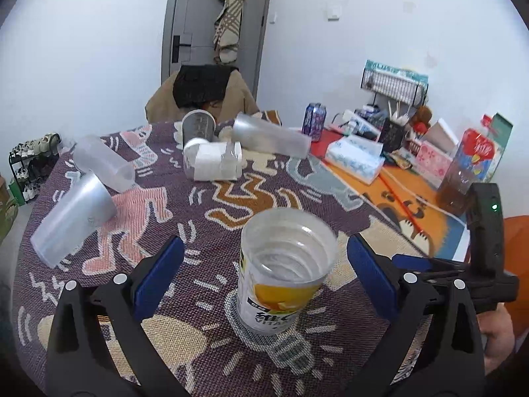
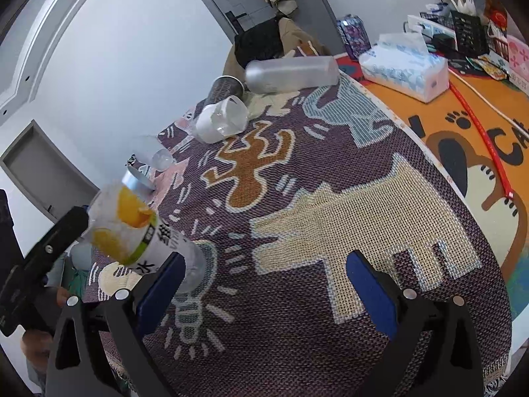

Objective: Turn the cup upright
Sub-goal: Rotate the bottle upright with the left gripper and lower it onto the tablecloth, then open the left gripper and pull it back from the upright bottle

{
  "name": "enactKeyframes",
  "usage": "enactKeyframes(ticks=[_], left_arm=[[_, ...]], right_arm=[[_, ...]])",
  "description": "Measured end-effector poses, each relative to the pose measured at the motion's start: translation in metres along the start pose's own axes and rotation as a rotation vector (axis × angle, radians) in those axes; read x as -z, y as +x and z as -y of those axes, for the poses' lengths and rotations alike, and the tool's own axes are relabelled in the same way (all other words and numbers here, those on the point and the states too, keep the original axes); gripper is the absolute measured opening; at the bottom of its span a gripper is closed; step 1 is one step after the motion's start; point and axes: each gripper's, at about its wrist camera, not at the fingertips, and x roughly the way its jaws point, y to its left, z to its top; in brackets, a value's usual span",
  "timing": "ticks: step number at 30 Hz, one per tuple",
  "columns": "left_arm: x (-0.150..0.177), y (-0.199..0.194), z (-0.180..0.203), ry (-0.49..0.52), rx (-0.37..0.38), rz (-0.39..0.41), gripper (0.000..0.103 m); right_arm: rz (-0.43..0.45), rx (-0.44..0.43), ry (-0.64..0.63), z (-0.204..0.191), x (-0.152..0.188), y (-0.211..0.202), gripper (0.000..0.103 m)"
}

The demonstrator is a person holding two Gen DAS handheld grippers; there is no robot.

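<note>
A clear plastic cup with a yellow fruit label (image 1: 281, 274) stands upright on the patterned cloth, mouth up, between the fingers of my left gripper (image 1: 264, 271). The jaws are open and do not touch it. The cup also shows at the left of the right wrist view (image 2: 139, 235). My right gripper (image 2: 264, 284) is open and empty over the cloth, to the right of the cup. Several other clear cups lie on their sides: two at the left (image 1: 74, 215) (image 1: 102, 162), a white-labelled one (image 1: 215, 160) and a long one (image 1: 271, 135) at the back.
A dark cup (image 1: 197, 125) stands at the back. A soda can (image 1: 314, 120), tissue packs (image 1: 355, 160), a bottle (image 1: 463, 172) and boxes crowd the orange mat (image 1: 413, 195) at the right. A chair with a coat (image 1: 201, 92) stands behind the table.
</note>
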Motion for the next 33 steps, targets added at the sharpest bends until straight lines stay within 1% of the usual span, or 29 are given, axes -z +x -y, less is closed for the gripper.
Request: enactKeyframes(ticks=[5, 10, 13, 17, 20, 24, 29, 33], left_arm=[[-0.001, -0.024, -0.003, -0.01, -0.025, 0.038, 0.098], [0.005, -0.042, -0.011, -0.039, -0.053, 0.044, 0.098], [0.01, -0.055, -0.014, -0.053, -0.064, 0.061, 0.098], [0.016, -0.07, -0.014, -0.051, -0.081, 0.077, 0.098], [0.022, -0.08, -0.014, -0.053, -0.09, 0.087, 0.098], [0.033, -0.093, -0.015, -0.063, -0.105, 0.096, 0.098], [0.046, -0.107, -0.019, -0.095, -0.12, 0.088, 0.098], [0.059, -0.122, -0.016, -0.09, -0.154, 0.109, 0.098]], right_arm=[[0.022, -0.006, -0.029, -0.013, 0.0, -0.013, 0.096], [0.051, -0.005, -0.077, -0.029, 0.005, -0.03, 0.096], [0.071, -0.001, -0.098, -0.037, 0.009, -0.039, 0.096], [0.091, -0.002, -0.127, -0.047, 0.014, -0.049, 0.096], [0.104, 0.01, -0.157, -0.053, 0.02, -0.057, 0.096], [0.1, -0.005, -0.171, -0.057, 0.031, -0.066, 0.095], [0.105, 0.008, -0.186, -0.058, 0.044, -0.074, 0.095], [0.126, 0.011, -0.224, -0.064, 0.055, -0.082, 0.095]])
